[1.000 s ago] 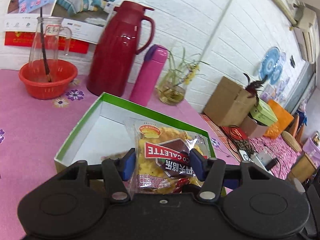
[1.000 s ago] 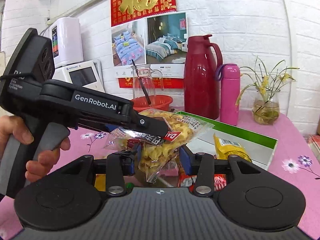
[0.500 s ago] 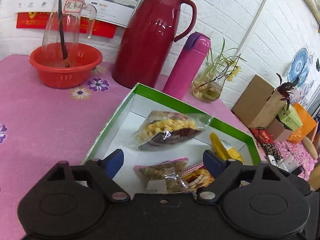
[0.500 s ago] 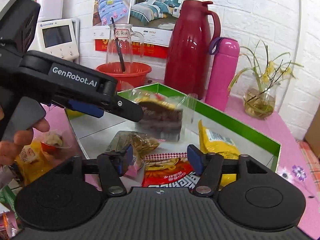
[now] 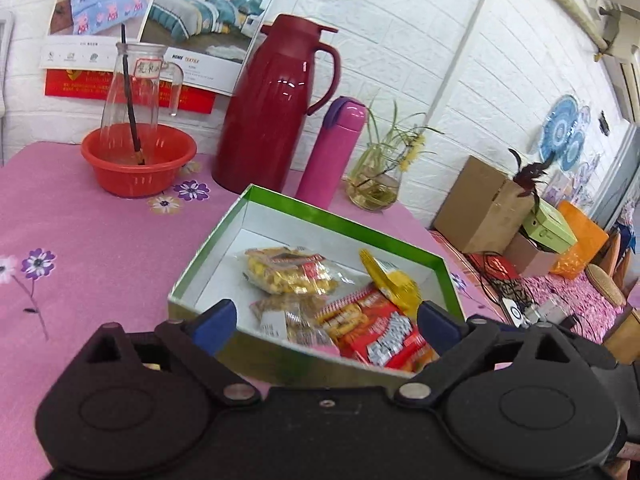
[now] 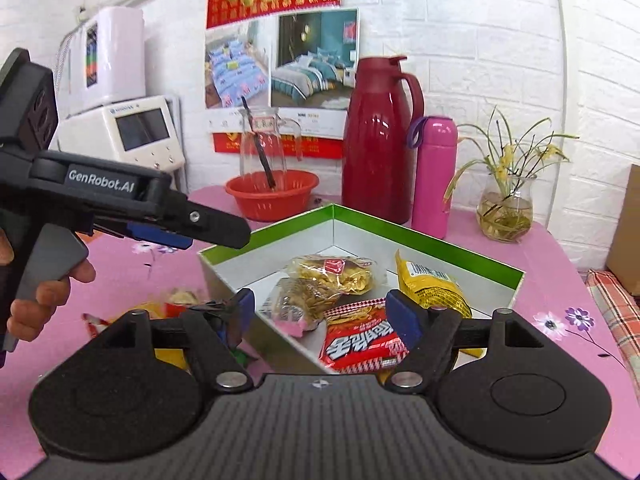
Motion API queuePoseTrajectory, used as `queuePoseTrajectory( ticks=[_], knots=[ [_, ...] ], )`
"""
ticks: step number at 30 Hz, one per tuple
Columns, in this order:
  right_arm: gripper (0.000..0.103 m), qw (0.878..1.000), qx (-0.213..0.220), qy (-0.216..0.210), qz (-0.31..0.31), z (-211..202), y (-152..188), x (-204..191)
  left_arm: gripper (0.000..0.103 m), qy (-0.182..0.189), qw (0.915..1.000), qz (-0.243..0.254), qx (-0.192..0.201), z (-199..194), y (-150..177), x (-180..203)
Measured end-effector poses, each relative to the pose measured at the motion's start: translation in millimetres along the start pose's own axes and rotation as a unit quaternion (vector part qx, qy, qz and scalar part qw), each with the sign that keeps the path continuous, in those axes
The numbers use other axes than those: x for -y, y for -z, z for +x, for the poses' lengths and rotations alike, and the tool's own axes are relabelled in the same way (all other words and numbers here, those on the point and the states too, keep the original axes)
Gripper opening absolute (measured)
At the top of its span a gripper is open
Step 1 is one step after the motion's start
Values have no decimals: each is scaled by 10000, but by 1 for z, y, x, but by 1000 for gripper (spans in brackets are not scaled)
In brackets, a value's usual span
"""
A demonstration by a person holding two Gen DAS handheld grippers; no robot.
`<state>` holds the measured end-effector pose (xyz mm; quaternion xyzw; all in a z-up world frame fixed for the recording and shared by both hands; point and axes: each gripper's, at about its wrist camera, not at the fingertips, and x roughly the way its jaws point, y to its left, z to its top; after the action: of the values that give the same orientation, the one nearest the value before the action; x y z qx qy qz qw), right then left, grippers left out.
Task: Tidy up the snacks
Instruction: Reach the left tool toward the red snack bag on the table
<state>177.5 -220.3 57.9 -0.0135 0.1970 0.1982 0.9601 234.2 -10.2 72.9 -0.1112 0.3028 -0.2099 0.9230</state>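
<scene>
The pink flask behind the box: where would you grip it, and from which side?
Grip the pink flask around its straight middle body, coming level from the front over the green-edged box. It stands upright and slim, and the red jug crowds one side, so fingers should close across its width below the purple lid strap.

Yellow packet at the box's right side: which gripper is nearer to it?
Right. The right gripper hangs just before the yellow packet, at the box's near edge; the left gripper is off the box's left corner. Both jaws have just been opening, holding nothing.
</scene>
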Motion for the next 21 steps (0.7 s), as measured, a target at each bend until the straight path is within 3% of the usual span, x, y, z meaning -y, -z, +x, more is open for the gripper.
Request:
queuePoseTrajectory(
  ticks=[5, 11, 21],
  knots=[
    [103, 9994, 185, -252, 134, -46, 19, -6, 103, -89, 9999, 95, -99, -38, 33, 14],
    [103, 9983, 31, -455, 368, -79, 56, -14, 103, 19, 9996, 177, -240, -70, 81, 23],
    [103, 9957, -611, -665, -196, -76, 93, -34, 103, 14, 9989, -375, -269, -115, 150, 15]
  ],
)
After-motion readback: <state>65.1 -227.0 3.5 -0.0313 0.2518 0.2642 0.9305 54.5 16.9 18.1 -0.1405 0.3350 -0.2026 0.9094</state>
